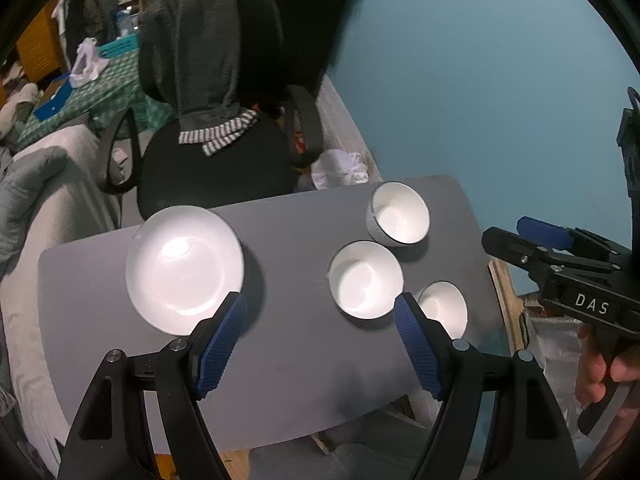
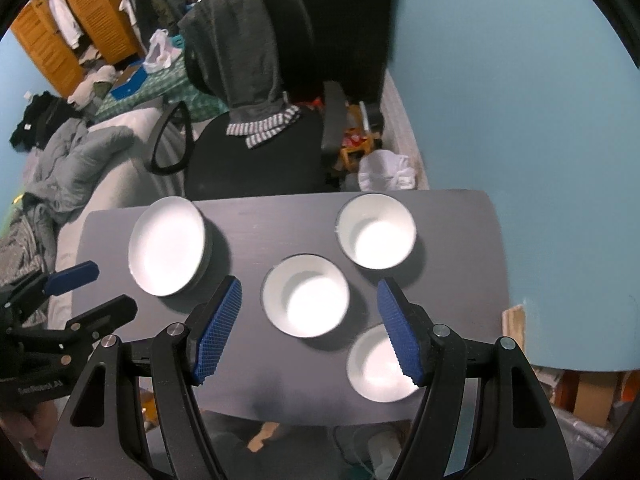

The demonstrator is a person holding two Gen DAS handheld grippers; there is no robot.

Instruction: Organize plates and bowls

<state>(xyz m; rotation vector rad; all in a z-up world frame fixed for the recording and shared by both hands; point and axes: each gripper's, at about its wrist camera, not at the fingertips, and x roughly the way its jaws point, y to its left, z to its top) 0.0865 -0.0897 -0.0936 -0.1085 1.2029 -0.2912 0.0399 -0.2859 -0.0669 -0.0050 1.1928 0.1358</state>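
Note:
A white plate [image 1: 184, 270] [image 2: 168, 246] sits on the left of the small grey table [image 1: 288, 340] [image 2: 280, 216]; it looks like a stack. Three white bowls stand to the right: a far one [image 1: 400, 216] [image 2: 376, 230], a middle one [image 1: 366, 284] [image 2: 306, 296] and a near one [image 1: 444, 310] [image 2: 374, 372]. My left gripper [image 1: 320, 308] is open and empty above the table's near middle; it shows at the left edge of the right wrist view [image 2: 100, 286]. My right gripper [image 2: 310, 292] is open and empty above the middle bowl; it shows at the right of the left wrist view [image 1: 504, 234].
A black office chair [image 1: 216, 148] [image 2: 260, 136] with a grey hoodie draped on it stands just behind the table. A white bag [image 1: 340, 168] [image 2: 386, 170] lies on the floor by the blue wall [image 2: 520, 100]. A bed with bedding [image 2: 80, 168] is at the left.

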